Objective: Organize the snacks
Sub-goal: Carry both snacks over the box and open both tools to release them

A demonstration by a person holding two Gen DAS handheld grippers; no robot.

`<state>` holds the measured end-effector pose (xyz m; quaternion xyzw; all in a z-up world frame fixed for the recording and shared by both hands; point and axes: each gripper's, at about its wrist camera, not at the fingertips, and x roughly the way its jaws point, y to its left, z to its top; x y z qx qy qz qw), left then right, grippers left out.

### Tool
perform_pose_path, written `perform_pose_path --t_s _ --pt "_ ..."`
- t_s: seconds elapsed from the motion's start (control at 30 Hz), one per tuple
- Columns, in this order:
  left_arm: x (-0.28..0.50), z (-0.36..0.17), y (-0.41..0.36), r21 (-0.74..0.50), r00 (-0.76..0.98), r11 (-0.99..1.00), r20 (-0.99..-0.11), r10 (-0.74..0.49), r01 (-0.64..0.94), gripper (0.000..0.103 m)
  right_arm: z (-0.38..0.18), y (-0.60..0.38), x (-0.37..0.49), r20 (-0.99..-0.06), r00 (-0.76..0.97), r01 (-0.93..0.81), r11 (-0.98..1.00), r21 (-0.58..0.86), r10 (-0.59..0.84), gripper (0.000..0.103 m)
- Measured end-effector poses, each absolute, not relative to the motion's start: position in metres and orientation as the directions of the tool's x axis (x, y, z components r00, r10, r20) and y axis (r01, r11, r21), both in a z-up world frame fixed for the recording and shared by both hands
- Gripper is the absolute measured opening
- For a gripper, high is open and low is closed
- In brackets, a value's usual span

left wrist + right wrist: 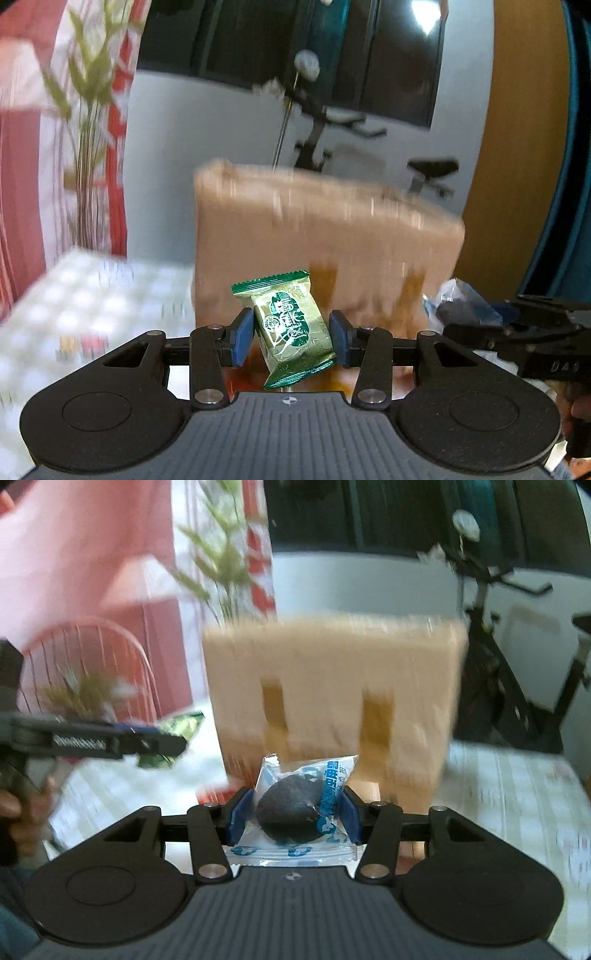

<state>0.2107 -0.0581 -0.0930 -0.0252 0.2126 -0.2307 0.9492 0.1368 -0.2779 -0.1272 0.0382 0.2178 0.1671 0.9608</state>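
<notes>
Snacks sit in both grippers: a green foil packet (291,328), tilted, is pinched between the blue pads of the left gripper (291,338) at lower centre of its view. A clear blue-printed packet (301,805) holding a dark round sweet is clamped partway closed in the right gripper (295,814). Behind each, mid-frame, stands a blurred cardboard box (325,236) on a pale checked tablecloth (517,797).

Between the left gripper's (291,336) blue rubbery-looking pads (242,336): a green snack packet (291,328) of glossy, crinkled foil. Between the right gripper's (294,811) pads: a clear snack pouch (301,805) of shiny plastic film printed blue, its dark contents matt. Gripper bodies: matt black plastic, ribbed, with metal pivots. Ahead of both: a matt brown cardboard box (325,236).
</notes>
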Motion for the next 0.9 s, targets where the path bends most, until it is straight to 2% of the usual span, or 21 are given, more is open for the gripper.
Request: perform_pose_path --t_s 0.17,0.37,0.43,0.67,0.83,0.87,0.9 --pt "0.236 -0.045 -0.067 -0.108 0.835 0.885 -0.294 -0.464 0.454 0.047 -0.067 -0.284 0.162 -0.283 0.885 -0.322 0.925 0.203 0.370 0.053" --pt "0.293 -0.020 -0.097 -0.056 0.848 0.902 -0.321 -0.422 0.428 0.047 -0.031 -0.294 0.225 -0.259 0.918 -0.255 0.946 0.198 0.302 0.053" --pt "0.314 -0.017 -0.102 -0.045 0.847 0.907 -0.340 -0.408 0.419 0.047 -0.027 -0.297 0.251 -0.285 0.918 -0.225 0.954 0.199 0.276 0.053" --pt "0.368 -0.029 -0.120 -0.019 0.824 0.918 -0.433 -0.365 0.396 0.047 -0.048 -0.308 0.325 -0.462 0.865 -0.127 0.975 0.180 0.198 0.053" --pt "0.380 -0.037 -0.125 -0.016 0.814 0.922 -0.463 -0.351 0.388 0.047 -0.065 -0.315 0.338 -0.505 0.843 -0.099 0.976 0.192 0.184 0.053" --pt "0.380 -0.038 -0.125 -0.016 0.817 0.923 -0.460 -0.348 0.384 0.050 -0.066 -0.317 0.339 -0.506 0.843 -0.094 0.977 0.193 0.182 0.053" --pt "0.380 -0.038 -0.125 -0.017 0.819 0.925 -0.460 -0.343 0.379 0.060 -0.068 -0.317 0.338 -0.504 0.845 -0.089 0.978 0.191 0.176 0.053"
